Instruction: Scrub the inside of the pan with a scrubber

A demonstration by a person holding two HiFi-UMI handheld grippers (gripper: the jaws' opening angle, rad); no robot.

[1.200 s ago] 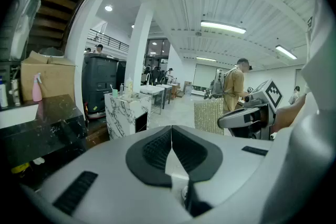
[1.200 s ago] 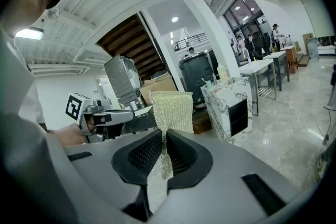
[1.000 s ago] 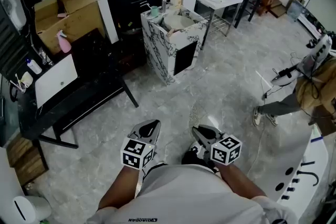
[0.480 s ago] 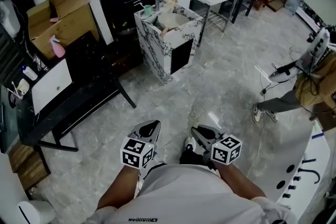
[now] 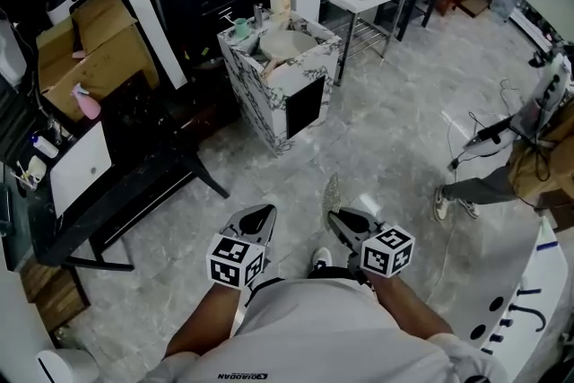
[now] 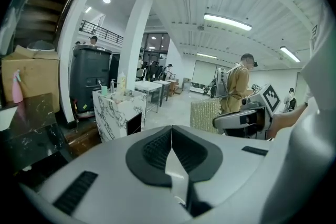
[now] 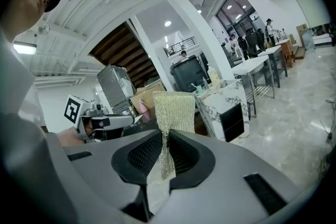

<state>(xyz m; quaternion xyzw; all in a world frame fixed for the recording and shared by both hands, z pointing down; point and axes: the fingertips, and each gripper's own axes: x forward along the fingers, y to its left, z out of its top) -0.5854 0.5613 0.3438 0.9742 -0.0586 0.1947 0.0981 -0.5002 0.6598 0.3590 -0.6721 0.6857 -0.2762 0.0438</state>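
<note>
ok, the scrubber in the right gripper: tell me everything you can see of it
The scrubber is a flat, roughly rectangular pad of pale gold-silver woven mesh that glints like metallic thread. It stands upright on edge. Its narrowed lower part is pinched between the fingers of the right gripper, and the wider upper part sticks out past their tips. Nothing else touches it. It is held in the air above the grey marbled floor.

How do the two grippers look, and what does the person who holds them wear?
Both the left gripper and the right gripper have smooth light-grey shells with black ribbed pads inside the jaws. Each carries a white cube printed with black square markers. The person wears a white short-sleeved shirt.
</note>
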